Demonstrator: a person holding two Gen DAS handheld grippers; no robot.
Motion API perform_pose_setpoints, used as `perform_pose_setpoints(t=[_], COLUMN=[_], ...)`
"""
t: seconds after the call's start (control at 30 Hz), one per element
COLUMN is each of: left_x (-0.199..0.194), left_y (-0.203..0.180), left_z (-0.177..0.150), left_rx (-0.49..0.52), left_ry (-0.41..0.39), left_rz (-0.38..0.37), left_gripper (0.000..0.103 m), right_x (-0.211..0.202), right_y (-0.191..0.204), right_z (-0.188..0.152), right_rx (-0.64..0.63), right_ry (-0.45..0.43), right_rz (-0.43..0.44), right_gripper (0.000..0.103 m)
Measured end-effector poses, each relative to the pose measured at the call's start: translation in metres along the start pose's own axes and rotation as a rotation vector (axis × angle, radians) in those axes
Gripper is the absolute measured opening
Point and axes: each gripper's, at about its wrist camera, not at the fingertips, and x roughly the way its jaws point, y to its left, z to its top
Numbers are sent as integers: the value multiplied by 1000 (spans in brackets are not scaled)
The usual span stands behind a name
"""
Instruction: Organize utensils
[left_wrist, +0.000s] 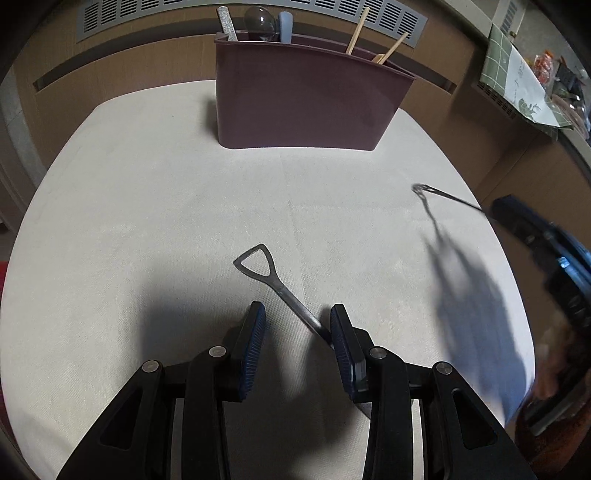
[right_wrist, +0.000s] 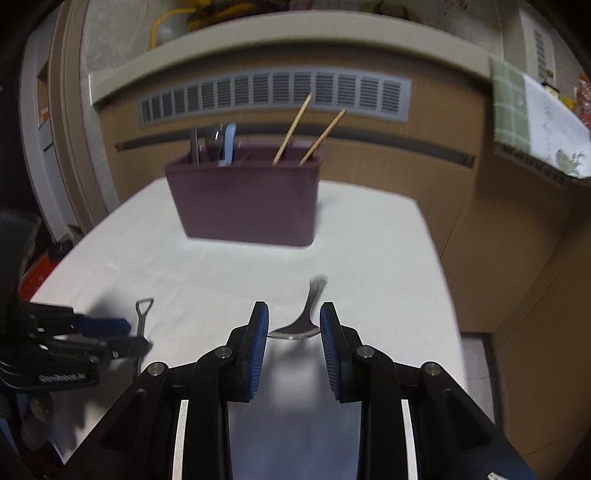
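Observation:
A shovel-handled metal utensil (left_wrist: 264, 271) lies on the white table (left_wrist: 147, 221). My left gripper (left_wrist: 297, 321) hangs open just over its shaft, which runs close to the right pad without being pinched. The left gripper (right_wrist: 138, 336) also shows beside that utensil (right_wrist: 142, 310) in the right wrist view. My right gripper (right_wrist: 293, 325) is shut on a metal fork (right_wrist: 312, 306), tines pointing away. From the left wrist view the fork (left_wrist: 443, 194) sticks out of the right gripper (left_wrist: 495, 214) above the table, casting a shadow. The maroon utensil holder (left_wrist: 306, 99) (right_wrist: 247, 199) stands at the table's far side.
The holder has several utensils (left_wrist: 258, 24) in its left compartment and two wooden chopsticks (left_wrist: 356, 33) in its right. Behind it is a wooden panel with a grey vent grille (right_wrist: 273, 94). A cluttered shelf with a green checked cloth (left_wrist: 498, 55) sits at the right.

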Motion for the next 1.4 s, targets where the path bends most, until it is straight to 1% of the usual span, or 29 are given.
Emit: perform_pose_setpoints(t=[0.13, 0.33, 0.4, 0.53, 0.57, 0.6, 0.7, 0.73, 0.83, 0.87, 0.9, 0.97, 1.03, 1.1, 1.17, 1.27, 1.4], left_x=[1, 4, 6, 3, 1, 0, 0, 1, 7, 9, 12, 16, 20, 21, 20, 10, -21], left_y=[-7, -18, -23, -23, -21, -19, -12, -12, -12, -14, -16, -22, -30, -33, -33, -29, -29], left_z=[-1, 1, 1, -7, -8, -8, -2, 1, 13, 16, 18, 23, 25, 25, 24, 21, 19], left_rx=[3, 41, 100, 272, 285, 280, 198, 154, 49, 37, 33, 45, 79, 105, 116, 91, 74], left_ry=[20, 12, 11, 15, 20, 31, 82, 94, 88, 82, 73, 50, 31, 14, -1, -23, -109], left_rz=[3, 28, 39, 34, 42, 47, 35, 37, 23, 24, 29, 56, 90, 102, 106, 68, 14], left_gripper=[38, 38, 38, 39, 39, 39, 39, 39, 39, 39, 38, 32, 20, 13, 11, 7, 6], right_x=[-20, -37, -41, -43, -44, -45, -46, -46, -48, -49, -51, -54, -57, -58, -58, -59, -62], right_y=[-9, -20, -22, -25, -26, -27, -28, -28, -26, -26, -26, -27, -29, -29, -30, -28, -23], right_z=[11, 18, 18, 18, 17, 17, 16, 15, 14, 13, 13, 12, 12, 12, 13, 14, 16], right_rx=[12, 47, 50, 55, 59, 65, 82, 84, 75, 72, 72, 73, 72, 71, 74, 68, 55], right_ry=[-57, -94, -96, -94, -96, -102, -120, -124, -131, -135, -141, -151, -161, -166, -165, -165, -169], right_rz=[-8, -5, -15, -25, -24, -20, 3, 8, 3, 0, -2, -8, -27, -35, -28, -25, -22], right_gripper=[25, 25, 24, 24, 24, 24, 24, 24, 24, 24, 24, 24, 24, 24, 24, 24, 24])
